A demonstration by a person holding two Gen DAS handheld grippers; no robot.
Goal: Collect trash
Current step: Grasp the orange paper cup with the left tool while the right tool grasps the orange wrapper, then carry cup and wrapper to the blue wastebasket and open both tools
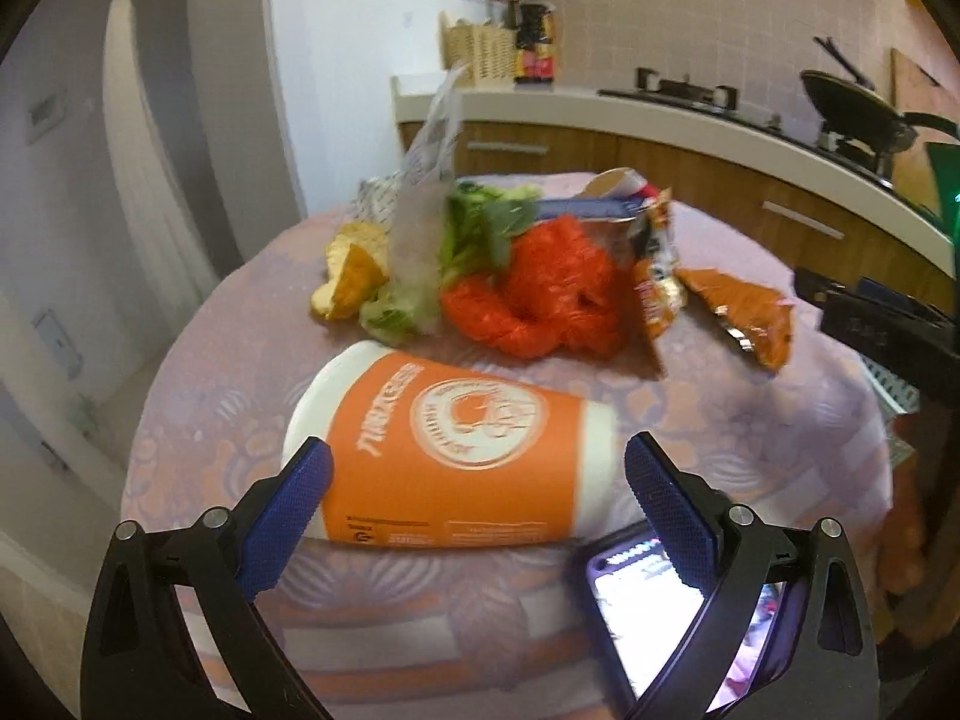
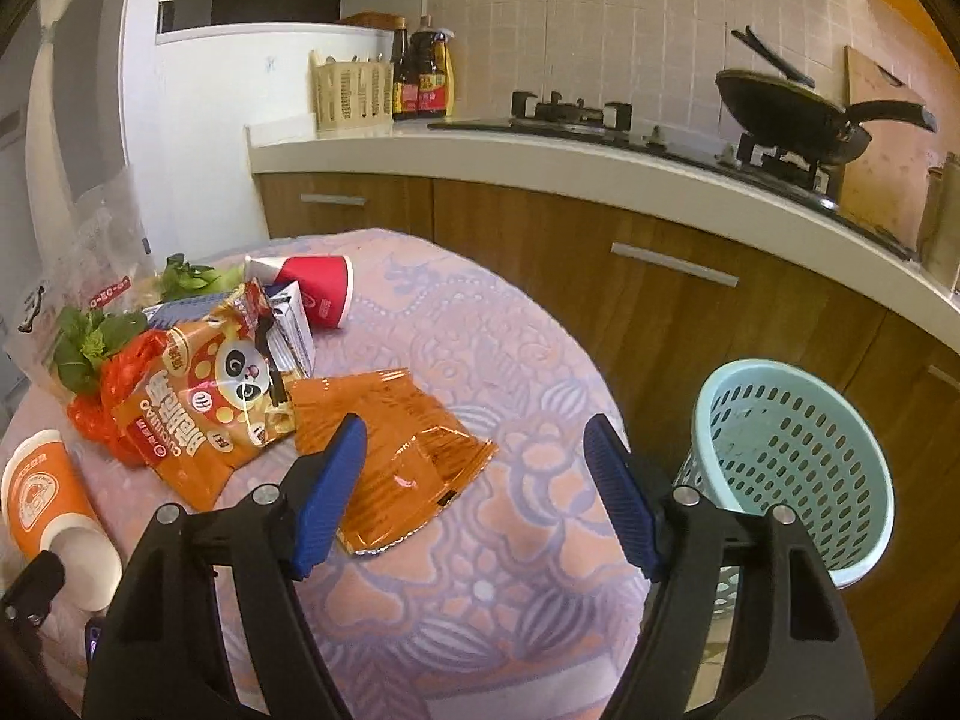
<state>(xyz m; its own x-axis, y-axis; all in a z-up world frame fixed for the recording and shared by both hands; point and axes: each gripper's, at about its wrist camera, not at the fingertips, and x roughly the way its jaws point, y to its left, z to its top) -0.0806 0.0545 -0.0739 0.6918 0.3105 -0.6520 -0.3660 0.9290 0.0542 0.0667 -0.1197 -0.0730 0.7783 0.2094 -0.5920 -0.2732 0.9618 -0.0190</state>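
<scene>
We have the left hand-held gripper [image 1: 477, 474] spread wide, low over the cloth-covered counter [image 1: 750, 420]. The orange paper cup [image 1: 450, 450] lies on its side right between the blue pads [image 1: 288, 510] — we can't tell whether either pad touches it. A phone [image 1: 654, 624] with its screen lit lies under the right finger. Just beyond the cup sits the trash pile: red plastic bag [image 1: 552, 294], green leaves [image 1: 480, 222], orange peel [image 1: 351, 276], a clear wrapper [image 1: 420, 204] standing up.

Our right hand-held gripper [image 2: 474, 462] is also spread, holding nothing. A flat orange foil wrapper [image 2: 390, 438] lies ahead of it, with its left pad [image 2: 330, 492] over the wrapper's near edge — contact unclear. Further ahead-left is the panda snack bag [image 2: 204, 402], and beyond that a red paper cup [image 2: 312, 288] on its side. The orange cup shows far left of this gripper, mouth toward us. To its right, off the counter's edge, stands a light-blue perforated bin [image 2: 798, 456] in front of the wooden cabinets [image 2: 690, 324].
</scene>
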